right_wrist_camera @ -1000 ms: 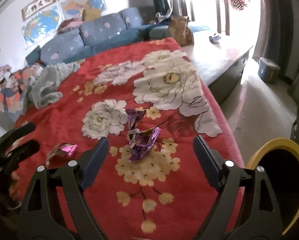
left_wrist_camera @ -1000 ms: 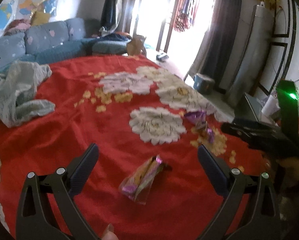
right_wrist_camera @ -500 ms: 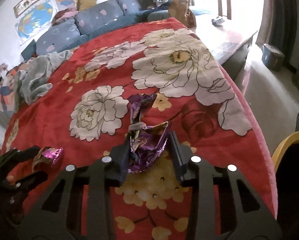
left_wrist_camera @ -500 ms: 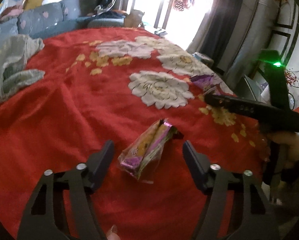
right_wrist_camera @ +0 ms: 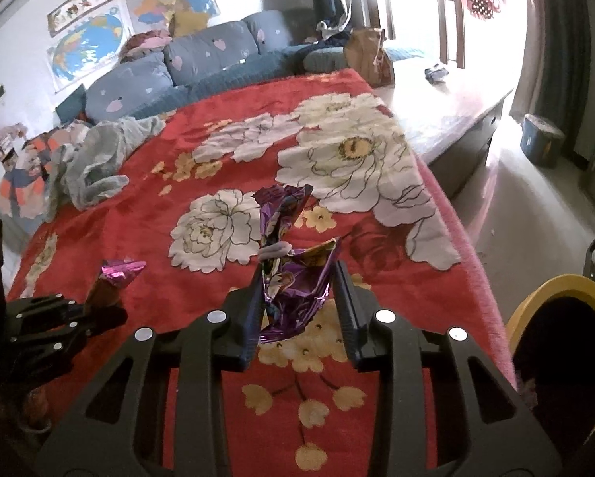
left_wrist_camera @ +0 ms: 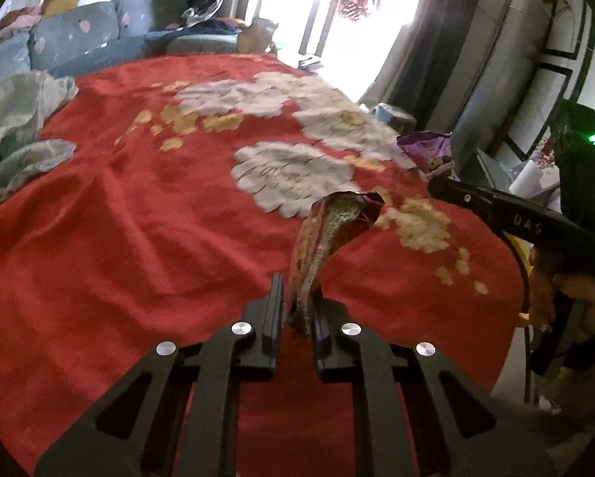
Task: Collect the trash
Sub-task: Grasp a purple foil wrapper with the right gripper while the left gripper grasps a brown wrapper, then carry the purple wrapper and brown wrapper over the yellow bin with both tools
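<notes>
Wrapper (left_wrist_camera: 329,238) now between left tool (left_wrist_camera: 297,318) pads

My left gripper (left_wrist_camera: 297,314) is matte black plastic, with two flat fingers (left_wrist_camera: 274,318) on cut-out triangular arms and four round silver screws (left_wrist_camera: 243,328) in a row. My right gripper (right_wrist_camera: 297,298) has the same build. From the left camera its body shows pale letters, a small green light (left_wrist_camera: 594,139), and a black strap by the hand (left_wrist_camera: 552,298).
</notes>
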`<state>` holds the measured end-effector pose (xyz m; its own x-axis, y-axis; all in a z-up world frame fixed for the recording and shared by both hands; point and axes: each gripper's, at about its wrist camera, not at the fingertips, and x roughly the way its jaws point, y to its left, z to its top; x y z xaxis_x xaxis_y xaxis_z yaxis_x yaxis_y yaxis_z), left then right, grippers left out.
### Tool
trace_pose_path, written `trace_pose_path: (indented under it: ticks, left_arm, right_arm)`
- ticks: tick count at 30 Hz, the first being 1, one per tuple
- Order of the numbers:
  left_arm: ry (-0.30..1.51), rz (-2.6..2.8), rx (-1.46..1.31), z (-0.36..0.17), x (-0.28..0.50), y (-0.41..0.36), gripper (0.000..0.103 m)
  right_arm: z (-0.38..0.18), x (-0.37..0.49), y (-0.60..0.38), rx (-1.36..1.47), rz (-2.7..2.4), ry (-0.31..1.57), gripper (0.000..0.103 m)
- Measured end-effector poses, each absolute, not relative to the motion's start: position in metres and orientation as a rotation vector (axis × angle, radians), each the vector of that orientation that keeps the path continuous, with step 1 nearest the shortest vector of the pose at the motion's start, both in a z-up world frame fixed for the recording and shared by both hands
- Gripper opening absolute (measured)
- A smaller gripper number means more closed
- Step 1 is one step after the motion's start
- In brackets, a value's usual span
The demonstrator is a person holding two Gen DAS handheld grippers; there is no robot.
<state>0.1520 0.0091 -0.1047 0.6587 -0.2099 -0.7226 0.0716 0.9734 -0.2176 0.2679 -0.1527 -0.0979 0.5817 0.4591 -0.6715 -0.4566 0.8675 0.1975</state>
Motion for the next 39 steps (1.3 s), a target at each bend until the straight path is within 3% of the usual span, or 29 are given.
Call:
trace_pose_path:
  ticks: [15,39]
  left_arm:
    - [0.754,-0.281,-0.129,-0.063,0.163,-0.048,0.012]
    - [0.72,-0.431,-0.069,-0.047,0.176,-0.129,0.012]
  right_arm:
    - [-0.072,0.262,-0.22,0.101,0.442,0.722,0.027]
    - [-0.062,0.249,-0.302,0.214,0.296,0.675,0.027]
